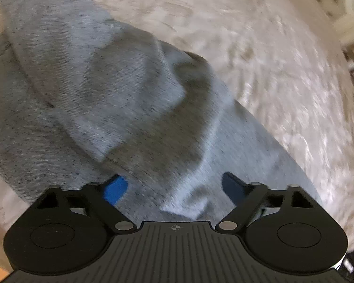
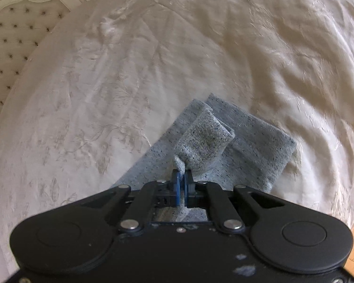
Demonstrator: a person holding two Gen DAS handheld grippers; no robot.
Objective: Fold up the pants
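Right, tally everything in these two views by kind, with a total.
Grey knit pants: 1
Cream embroidered bedspread: 1
Tufted cream headboard: 1
Black two-finger grippers: 2, left gripper open, right gripper shut on the pants
Total: 5

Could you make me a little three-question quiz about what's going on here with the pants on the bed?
1. True or false: the right hand-held gripper is shut on a fold of the grey pants.
2. The left hand-held gripper has its jaws: A) spread apart over the pants, B) clamped on the bedspread, C) holding a hanger.
3. What do the pants lie on?

Key: 1. True. 2. A. 3. A cream embroidered bedspread, with a tufted headboard behind it.
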